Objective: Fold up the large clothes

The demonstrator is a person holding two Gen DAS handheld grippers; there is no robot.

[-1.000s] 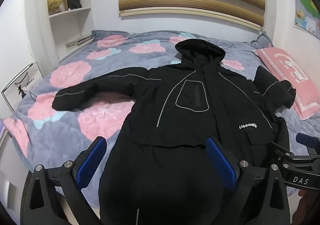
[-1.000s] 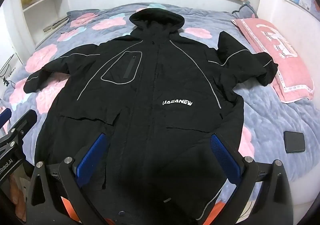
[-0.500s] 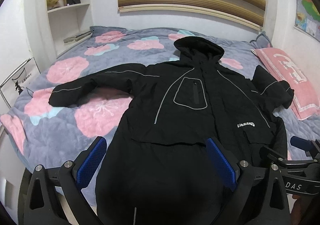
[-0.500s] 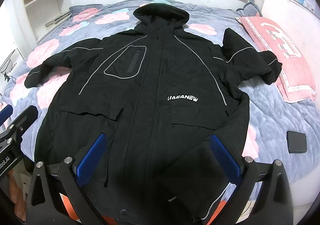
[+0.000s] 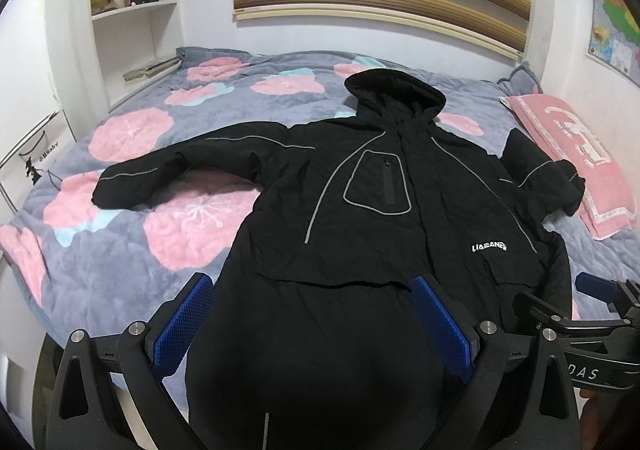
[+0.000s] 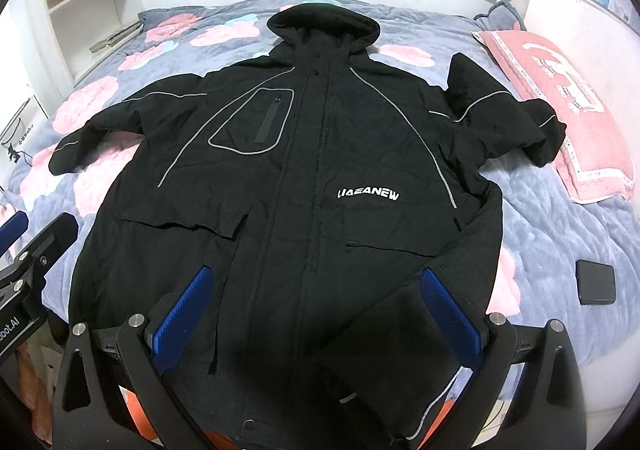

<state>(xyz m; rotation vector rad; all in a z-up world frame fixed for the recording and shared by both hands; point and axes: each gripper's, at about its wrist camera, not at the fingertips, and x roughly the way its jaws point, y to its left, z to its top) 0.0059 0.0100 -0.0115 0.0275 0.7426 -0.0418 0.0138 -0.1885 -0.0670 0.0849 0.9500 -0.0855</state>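
Note:
A large black hooded jacket (image 5: 360,210) with grey piping and a white logo lies front up on the bed, also in the right wrist view (image 6: 304,170). Its left sleeve (image 5: 172,174) stretches out over the quilt; its right sleeve (image 6: 500,118) is bent near the pillow. The hem hangs over the bed's near edge. My left gripper (image 5: 316,326) is open above the jacket's lower left part. My right gripper (image 6: 320,314) is open above the lower right part. Neither holds anything.
The bed has a grey quilt (image 5: 120,250) with pink flowers. A pink pillow (image 6: 560,106) lies at the right. A dark phone (image 6: 595,282) lies on the quilt near the right edge. White shelves (image 5: 132,6) stand at the back left.
Both grippers have risen and pulled back a little, so the jacket sits lower and smaller in view. Jaws stay open. The jacket has not moved.

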